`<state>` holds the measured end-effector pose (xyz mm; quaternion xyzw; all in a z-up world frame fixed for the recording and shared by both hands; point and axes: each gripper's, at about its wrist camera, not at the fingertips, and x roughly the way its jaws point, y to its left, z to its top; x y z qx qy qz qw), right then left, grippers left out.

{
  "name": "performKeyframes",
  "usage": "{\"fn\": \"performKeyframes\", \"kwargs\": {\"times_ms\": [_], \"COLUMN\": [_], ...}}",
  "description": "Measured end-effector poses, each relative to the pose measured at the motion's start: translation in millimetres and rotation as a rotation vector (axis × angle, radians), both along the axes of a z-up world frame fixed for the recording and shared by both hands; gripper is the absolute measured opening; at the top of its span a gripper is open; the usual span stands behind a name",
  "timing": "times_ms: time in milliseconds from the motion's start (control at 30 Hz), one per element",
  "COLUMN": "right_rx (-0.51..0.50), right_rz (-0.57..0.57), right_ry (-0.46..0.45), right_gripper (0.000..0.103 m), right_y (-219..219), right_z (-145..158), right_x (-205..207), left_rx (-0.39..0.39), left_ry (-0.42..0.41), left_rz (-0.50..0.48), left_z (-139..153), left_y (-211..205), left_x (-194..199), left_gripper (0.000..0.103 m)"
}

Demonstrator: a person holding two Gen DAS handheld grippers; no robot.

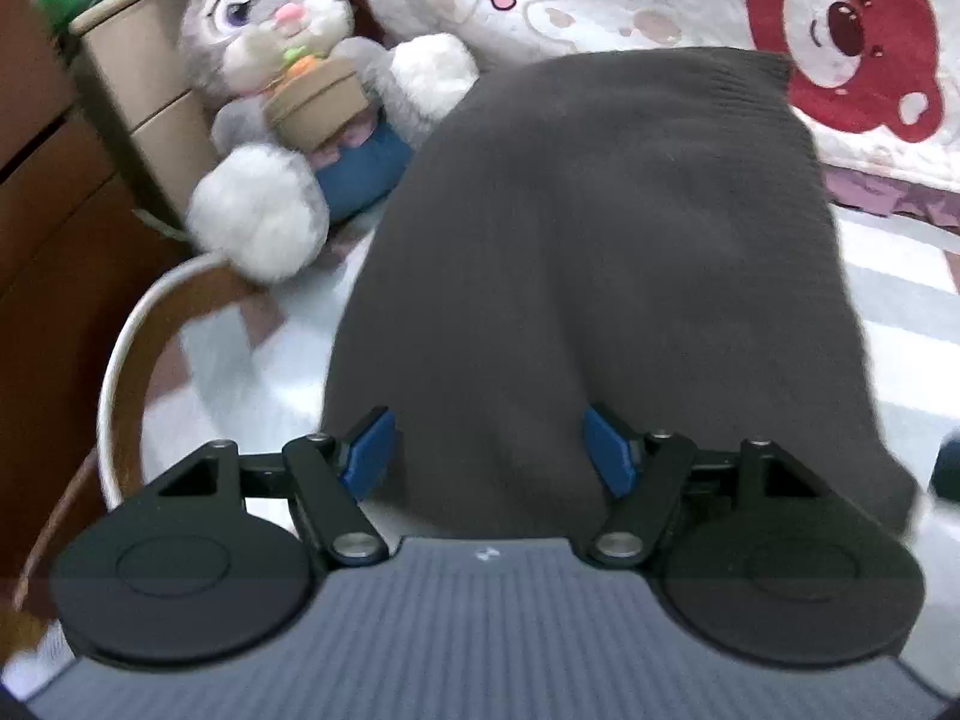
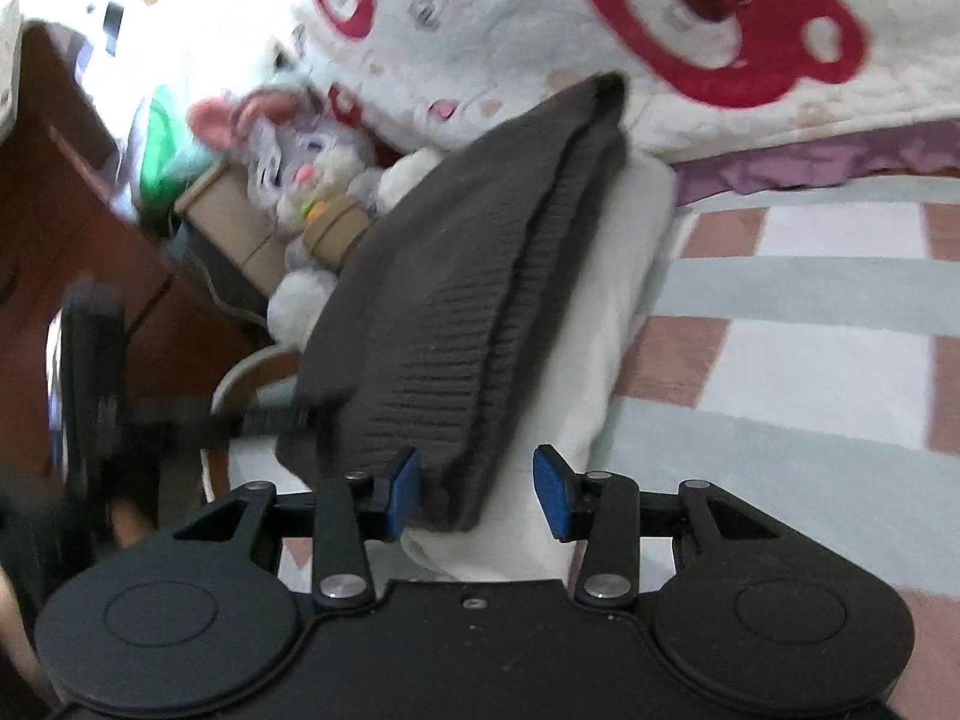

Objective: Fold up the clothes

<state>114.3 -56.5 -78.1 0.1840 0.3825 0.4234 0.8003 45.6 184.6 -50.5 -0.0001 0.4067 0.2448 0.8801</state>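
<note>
Though stage cannot be fixed, dark grey ribbed knit garment [image 1: 600, 276] is seen doubled over, layered edges stacked atop folded white cloth [image 2: 606, 324] on checked bedsheet [image 2: 810, 360]. Scene fits fold just laid or stack awaiting another fold. Plush rabbit [image 1: 270, 60] noted at 10 o'clock. Left gripper [image 1: 489, 450] and right gripper [image 2: 474, 492] are held with jaws spread, nothing clasped, at garment's near edge.

The near edge of the sweater [image 1: 600, 276] is hidden behind the left gripper [image 1: 489, 450]. In the right wrist view, the left gripper [image 2: 90, 372] is smeared by motion blur; its jaws cannot be told. The toy [image 2: 300, 180] is blurred.
</note>
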Motion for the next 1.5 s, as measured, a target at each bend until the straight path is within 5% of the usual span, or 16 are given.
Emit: {"fn": "performKeyframes", "kwargs": {"times_ms": [100, 267, 367, 500, 667, 933, 1233, 1500], "right_rx": [0.03, -0.104, -0.07, -0.038, -0.088, -0.187, -0.315, -0.318], "right_rz": [-0.063, -0.125, -0.165, -0.209, -0.201, -0.143, -0.039, -0.146], "right_ry": [-0.016, -0.126, -0.081, -0.035, -0.088, -0.176, -0.282, -0.322], "right_gripper": [0.048, 0.048, 0.048, 0.048, 0.048, 0.055, 0.07, 0.07], "right_y": [-26.7, -50.1, -57.2, -65.6, -83.4, -117.7, -154.7, -203.8], "right_z": [10.4, 28.3, 28.2, 27.9, 38.4, 63.2, 93.4, 104.5], "right_x": [-8.3, -30.3, -30.9, -34.5, -50.0, -80.9, -117.8, -116.4], "left_rx": [-0.053, -0.076, -0.072, -0.196, -0.101, -0.154, 0.006, -0.042], "left_ry": [-0.055, -0.112, -0.116, -0.116, -0.077, -0.058, -0.004, 0.017], "left_rz": [0.025, 0.015, 0.004, -0.008, -0.022, -0.025, 0.063, 0.039], "left_z": [14.6, 32.3, 37.0, 20.6, 24.2, 50.4, 77.4, 76.4], "left_y": [-17.5, -57.7, -83.1, -105.4, -131.0, -168.1, -228.8, -268.9], "left_x": [-23.5, -46.9, -55.2, -66.7, -75.7, -93.4, -105.5, -111.5], "left_gripper": [0.076, 0.085, 0.095, 0.1, 0.1, 0.102, 0.103, 0.103]}}
